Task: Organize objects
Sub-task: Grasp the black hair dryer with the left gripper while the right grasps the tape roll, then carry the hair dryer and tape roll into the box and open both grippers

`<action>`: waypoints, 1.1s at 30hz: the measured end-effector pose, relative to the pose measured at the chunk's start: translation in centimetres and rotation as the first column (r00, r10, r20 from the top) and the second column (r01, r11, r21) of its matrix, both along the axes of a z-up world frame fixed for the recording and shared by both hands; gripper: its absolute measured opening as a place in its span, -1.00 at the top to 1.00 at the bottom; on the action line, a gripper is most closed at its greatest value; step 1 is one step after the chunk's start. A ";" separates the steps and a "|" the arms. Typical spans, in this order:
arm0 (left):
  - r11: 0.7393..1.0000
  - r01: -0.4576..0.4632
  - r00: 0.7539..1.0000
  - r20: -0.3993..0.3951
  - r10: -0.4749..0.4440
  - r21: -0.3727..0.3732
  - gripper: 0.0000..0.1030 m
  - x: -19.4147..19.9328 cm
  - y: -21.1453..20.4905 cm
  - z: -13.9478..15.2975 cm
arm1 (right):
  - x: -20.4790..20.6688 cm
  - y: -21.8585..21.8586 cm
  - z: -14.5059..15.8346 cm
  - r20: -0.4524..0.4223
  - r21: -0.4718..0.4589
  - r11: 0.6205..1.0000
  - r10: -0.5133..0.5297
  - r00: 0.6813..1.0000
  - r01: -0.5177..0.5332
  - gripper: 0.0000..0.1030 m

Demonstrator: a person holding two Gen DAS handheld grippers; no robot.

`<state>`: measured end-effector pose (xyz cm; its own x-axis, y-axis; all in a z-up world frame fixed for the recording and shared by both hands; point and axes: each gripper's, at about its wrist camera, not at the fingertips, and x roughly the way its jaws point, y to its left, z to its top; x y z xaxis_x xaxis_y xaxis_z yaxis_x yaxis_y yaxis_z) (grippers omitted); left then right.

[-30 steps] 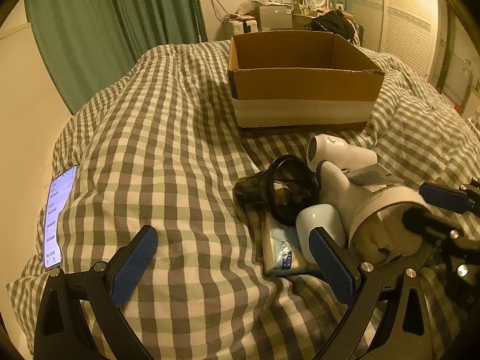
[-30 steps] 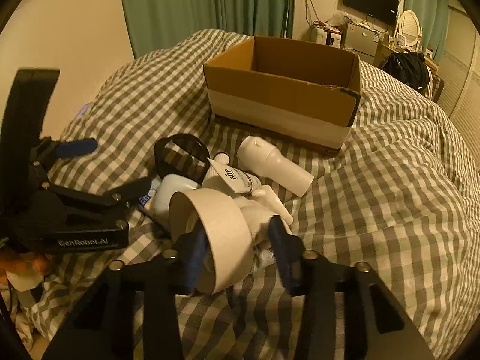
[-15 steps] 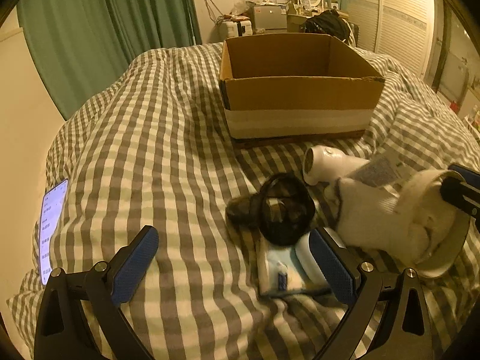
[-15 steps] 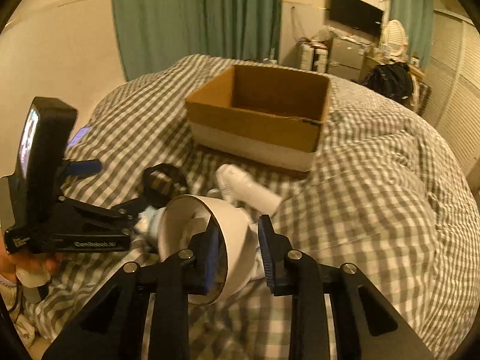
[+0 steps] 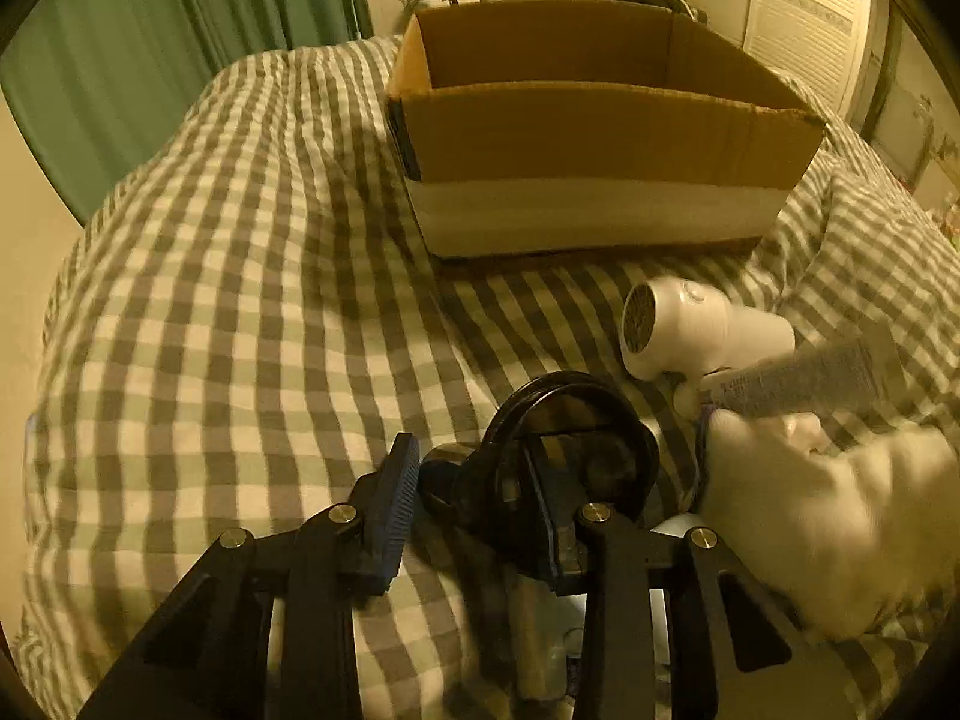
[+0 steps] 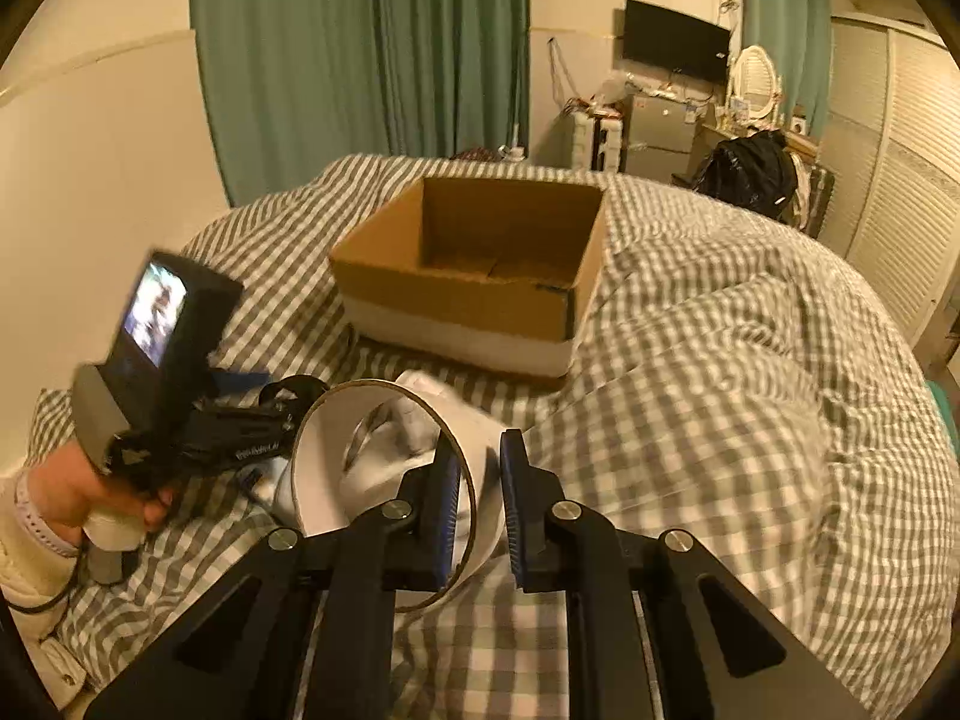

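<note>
Right gripper (image 6: 479,501) clamped on rim of white pouch (image 6: 384,480), lifted off the bed. Left gripper (image 5: 471,510) narrowed around black ring object (image 5: 570,450), not clearly pinching yet. Step: carrying the pouch; next likely forward over cardboard box (image 6: 474,288), straight ahead. Hair dryer (image 5: 690,330) beyond-right of left gripper. Checked bedspread (image 6: 720,390); green curtains (image 6: 360,60) far back.

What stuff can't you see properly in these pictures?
- Left wrist view: the white cloth bundle is motion-blurred; what it is stays unclear.
- Left wrist view: the grey tube print is too blurred to read.
- Left wrist view: the left gripper covers part of the black round object.
- Right wrist view: the cardboard box near wall hides some of its floor.
</note>
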<state>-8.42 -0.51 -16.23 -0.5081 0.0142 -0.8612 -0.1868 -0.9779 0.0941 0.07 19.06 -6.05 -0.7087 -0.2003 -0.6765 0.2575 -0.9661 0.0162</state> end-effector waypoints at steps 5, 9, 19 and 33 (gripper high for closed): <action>1.000 0.016 1.000 -0.014 -0.016 0.012 0.76 0.7 0.1 0.5 | -0.2 1.1 0.2 -0.004 0.005 0.999 -0.032 0.999 0.032 0.78; 0.999 0.019 1.000 -0.023 -0.018 0.026 0.77 1.3 -0.2 1.4 | 0.1 1.1 0.5 -0.004 0.013 0.999 -0.037 0.999 0.037 0.77; 0.998 0.002 0.995 -0.098 0.003 0.057 0.77 4.0 -1.3 5.4 | 0.9 0.5 1.5 -0.028 0.023 0.999 -0.036 0.999 0.037 0.78; 0.996 0.036 0.969 -0.246 -0.016 0.076 0.77 6.1 -1.5 14.1 | 2.9 -0.9 7.1 -0.141 -0.011 1.000 0.000 0.990 -0.001 0.78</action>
<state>-2.35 -1.99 -2.16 -0.7017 0.0939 -0.7062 -0.1935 -0.9791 0.0622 2.92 18.15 1.09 -0.7967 -0.2075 -0.5676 0.2584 -0.9660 -0.0095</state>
